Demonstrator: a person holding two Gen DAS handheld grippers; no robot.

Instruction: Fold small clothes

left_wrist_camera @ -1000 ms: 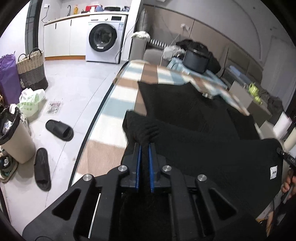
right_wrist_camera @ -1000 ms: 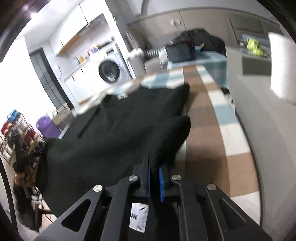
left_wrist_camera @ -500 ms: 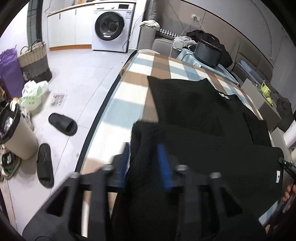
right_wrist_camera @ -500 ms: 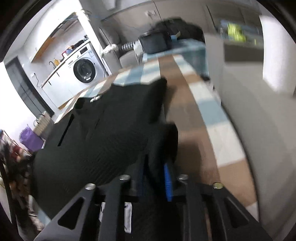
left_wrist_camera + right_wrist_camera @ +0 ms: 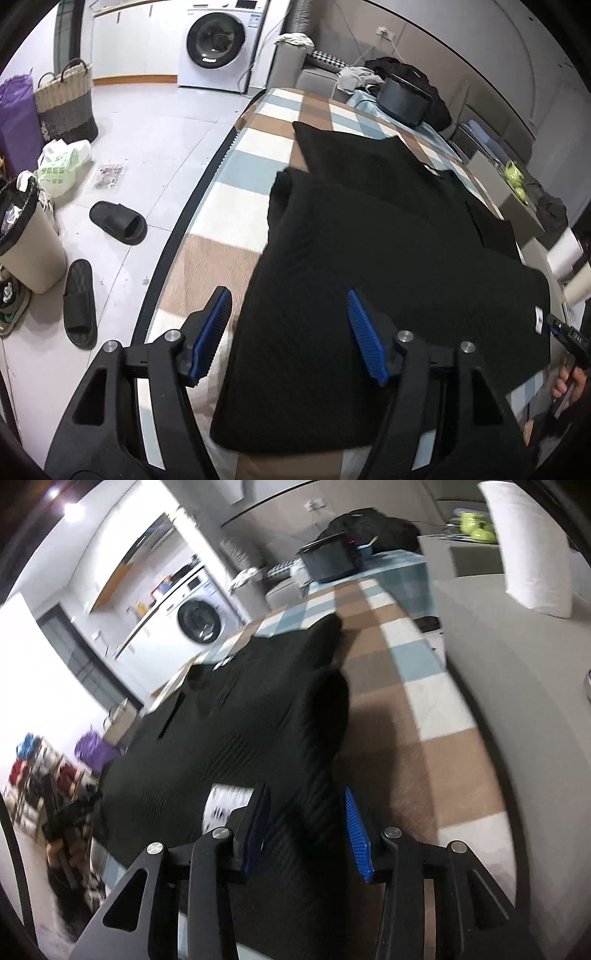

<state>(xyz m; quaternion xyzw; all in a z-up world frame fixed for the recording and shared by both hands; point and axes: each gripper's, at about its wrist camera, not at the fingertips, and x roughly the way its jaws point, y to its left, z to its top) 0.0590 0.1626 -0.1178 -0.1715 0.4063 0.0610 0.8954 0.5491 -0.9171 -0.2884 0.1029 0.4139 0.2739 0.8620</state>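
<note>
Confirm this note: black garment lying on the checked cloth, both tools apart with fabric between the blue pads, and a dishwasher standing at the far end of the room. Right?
One error: that appliance is a washing machine, its round door plain in the left wrist view. The black garment does lie on the checked cloth, and the left tool and right tool are both opening, fabric between the pads.

Left hand-held gripper [image 5: 286, 334] jaws opening, right hand-held gripper [image 5: 306, 827] jaws opening

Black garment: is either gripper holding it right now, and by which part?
Neither. The left gripper and right gripper are opening; the black garment lies between their jaws, unpinched.
</note>
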